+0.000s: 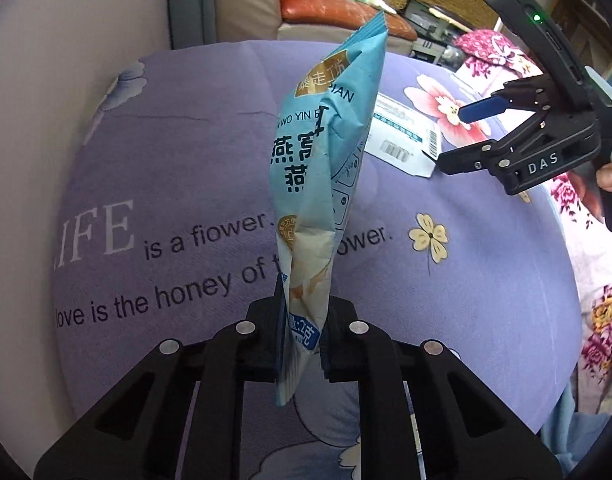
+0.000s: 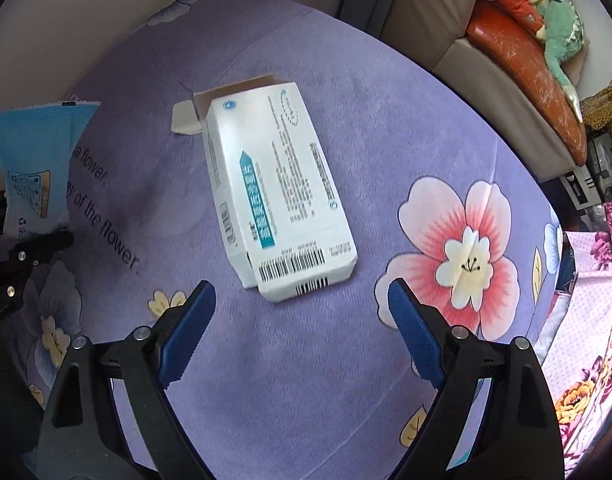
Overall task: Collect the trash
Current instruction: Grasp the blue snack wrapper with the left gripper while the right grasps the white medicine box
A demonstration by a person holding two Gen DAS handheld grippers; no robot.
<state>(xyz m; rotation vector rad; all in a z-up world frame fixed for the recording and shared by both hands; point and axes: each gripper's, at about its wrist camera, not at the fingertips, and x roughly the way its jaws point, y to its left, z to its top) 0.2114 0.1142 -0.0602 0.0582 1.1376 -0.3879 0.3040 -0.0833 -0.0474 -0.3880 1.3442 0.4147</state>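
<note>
My left gripper is shut on a light blue snack wrapper and holds it upright above the purple cloth; the wrapper also shows at the left edge of the right wrist view. A white medicine box with an open end flap lies flat on the cloth, and shows behind the wrapper in the left wrist view. My right gripper is open and empty, its blue pads just short of the box's barcode end. It shows in the left wrist view beside the box.
The purple flowered cloth covers a rounded table. A floral pink cloth lies at the right. A beige sofa with an orange cushion and a green plush toy stands behind.
</note>
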